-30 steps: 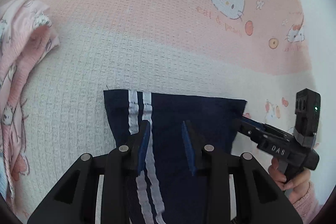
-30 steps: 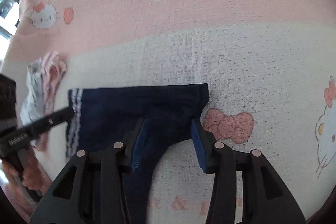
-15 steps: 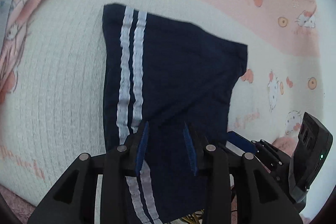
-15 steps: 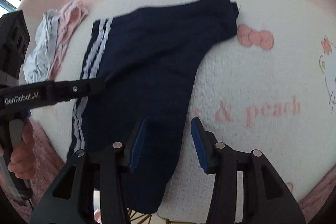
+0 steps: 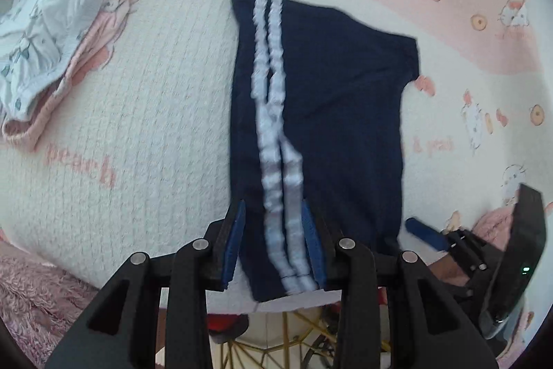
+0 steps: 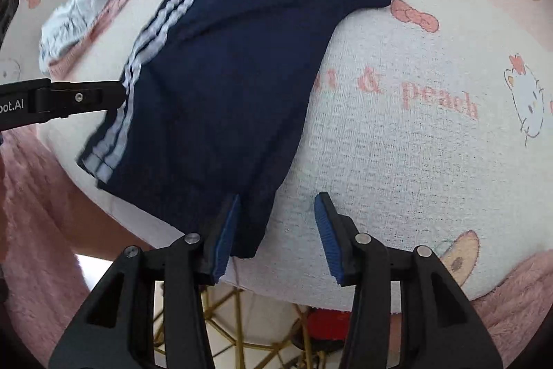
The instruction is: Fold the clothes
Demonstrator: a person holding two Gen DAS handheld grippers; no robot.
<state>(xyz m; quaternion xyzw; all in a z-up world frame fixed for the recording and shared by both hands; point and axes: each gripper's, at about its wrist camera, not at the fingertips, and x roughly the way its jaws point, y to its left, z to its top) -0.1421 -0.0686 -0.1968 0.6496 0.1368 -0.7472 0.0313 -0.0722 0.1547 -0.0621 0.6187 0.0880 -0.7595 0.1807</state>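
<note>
Blanket point(image 5: 145, 127): white and pink waffle-weave cover printed with cartoon cats, bows and the word "peach"; it covers the whole work surface and its near edge hangs over the front.
Trousers point(image 5: 331, 113): dark navy, with two white stripes point(image 5: 273, 113) down one side; they lie spread flat in the middle of the blanket. The wide waist end is at the far side. The narrower leg end reaches the near edge and hangs a little over it. In the right wrist view they point(image 6: 221, 85) run from the top centre down to the lower left.
Pile of clothes point(image 5: 65, 33): a pale blue printed piece lying on a pink one, crumpled, at the far left of the blanket, well apart from the trousers.
Left gripper point(image 5: 274, 237): points steeply down over the near end of the trousers. Its blue pads stand about half apart. The striped cloth passes between them, but the pads do not seem to press on it. From the right wrist view it point(image 6: 114, 94) comes in from the left with its tip at the striped edge.
Right gripper point(image 6: 276, 230): points steeply down at the near edge. Its jaws stand part open, with a clear gap. The left pad is just beside the hem of the trouser leg. Bare blanket shows between the pads. Nothing is gripped.
</note>
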